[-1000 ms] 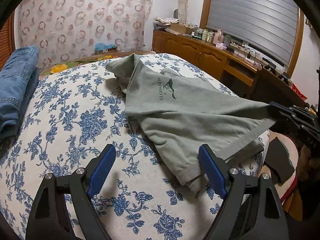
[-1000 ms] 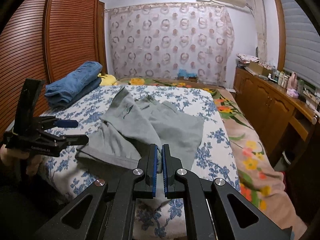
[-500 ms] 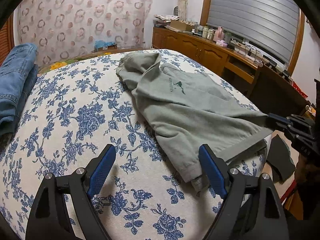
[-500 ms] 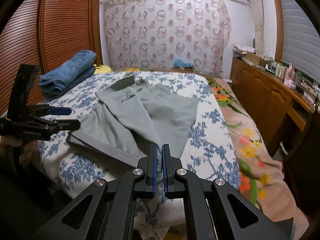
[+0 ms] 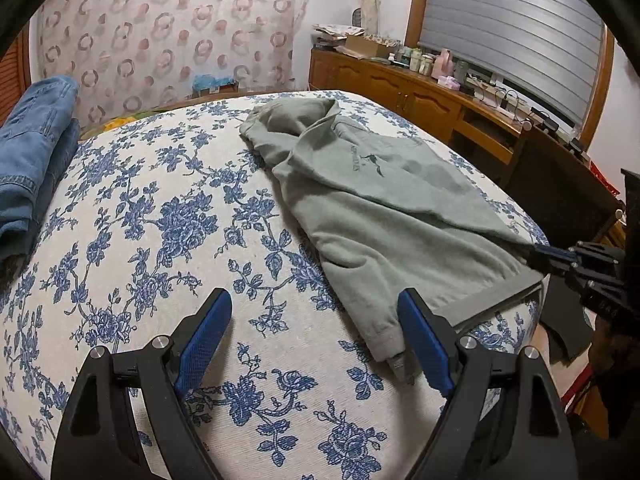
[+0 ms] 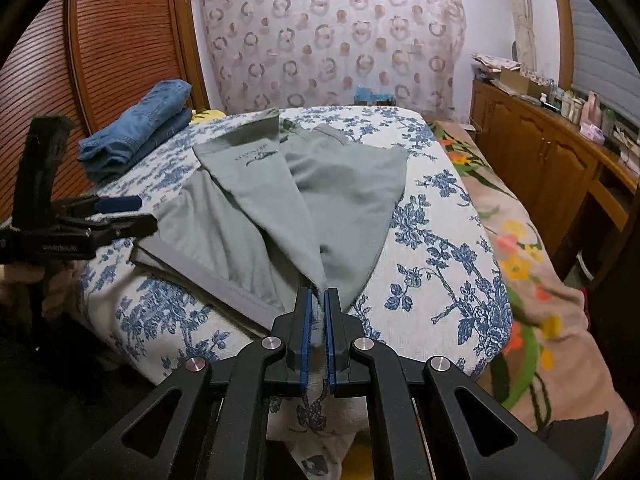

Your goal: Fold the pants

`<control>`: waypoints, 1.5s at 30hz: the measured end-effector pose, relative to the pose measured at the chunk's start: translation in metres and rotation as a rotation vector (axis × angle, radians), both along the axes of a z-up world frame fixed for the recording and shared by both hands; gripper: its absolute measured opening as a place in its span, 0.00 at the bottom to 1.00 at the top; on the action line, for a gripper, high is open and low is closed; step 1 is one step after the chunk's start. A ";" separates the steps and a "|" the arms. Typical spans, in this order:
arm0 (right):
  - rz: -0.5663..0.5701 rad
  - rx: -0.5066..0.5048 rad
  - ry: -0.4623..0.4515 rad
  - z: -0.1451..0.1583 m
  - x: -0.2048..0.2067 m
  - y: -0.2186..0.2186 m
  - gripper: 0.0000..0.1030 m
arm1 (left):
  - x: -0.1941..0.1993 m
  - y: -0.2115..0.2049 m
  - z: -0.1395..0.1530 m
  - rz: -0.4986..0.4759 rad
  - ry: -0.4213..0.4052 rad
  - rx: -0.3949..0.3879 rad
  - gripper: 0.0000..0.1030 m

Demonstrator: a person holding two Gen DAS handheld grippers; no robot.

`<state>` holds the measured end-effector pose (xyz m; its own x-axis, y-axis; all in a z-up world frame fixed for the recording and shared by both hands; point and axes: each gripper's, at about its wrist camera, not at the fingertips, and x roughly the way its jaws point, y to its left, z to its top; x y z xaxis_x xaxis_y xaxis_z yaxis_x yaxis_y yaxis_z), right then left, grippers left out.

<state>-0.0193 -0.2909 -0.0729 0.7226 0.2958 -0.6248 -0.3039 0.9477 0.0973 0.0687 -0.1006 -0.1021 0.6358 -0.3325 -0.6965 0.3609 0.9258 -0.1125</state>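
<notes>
Floral bed (image 5: pixel 168 216), grey pants (image 6: pixel 248 216) pinched in right claw (image 6: pixel 316 308).

Light: even, soft indoor light, moderately bright, source not visible
Shadows: faint, soft-edged ones under the pants (image 5: pixel 384 216) folds on the bed (image 5: pixel 168 248)
Glare: none
Distortion: strong fisheye bulge, black vignette in corners
Blur: slight softness toward edges in the right wrist view

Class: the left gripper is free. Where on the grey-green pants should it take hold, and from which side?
Probably the waistband corner of the grey-green pants beside the open left gripper, approached from the bed's near edge: that band lies flat and exposed, while the right gripper already pinches the other corner.
</notes>
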 end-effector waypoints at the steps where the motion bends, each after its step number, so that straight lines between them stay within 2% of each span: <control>1: 0.001 0.004 -0.007 0.001 0.000 0.002 0.08 | 0.001 0.001 0.000 0.003 -0.001 -0.001 0.83; 3: -0.012 -0.005 -0.028 0.005 0.000 0.000 0.19 | -0.001 0.004 0.003 0.011 -0.011 -0.004 0.83; 5: -0.019 -0.008 -0.043 0.008 0.001 0.001 0.38 | -0.002 0.007 0.006 0.016 -0.019 -0.005 0.83; 6: -0.016 -0.003 -0.051 0.009 0.003 0.002 0.41 | -0.003 0.009 0.007 0.020 -0.025 -0.005 0.83; 15: 0.033 -0.001 -0.094 0.020 0.027 0.029 0.44 | 0.004 0.029 0.025 0.062 -0.085 -0.010 0.83; 17: 0.048 -0.003 -0.093 0.019 0.037 0.036 0.48 | 0.008 0.033 0.028 0.075 -0.095 -0.013 0.83; 19: 0.060 -0.002 -0.082 0.019 0.047 0.041 0.50 | 0.013 0.037 0.031 0.087 -0.103 -0.017 0.83; 31: 0.144 -0.061 -0.052 0.028 0.100 0.078 0.50 | 0.023 0.054 0.039 0.137 -0.137 -0.029 0.83; 45: 0.275 -0.047 0.043 0.019 0.145 0.121 0.50 | 0.021 0.064 0.034 0.160 -0.123 -0.049 0.83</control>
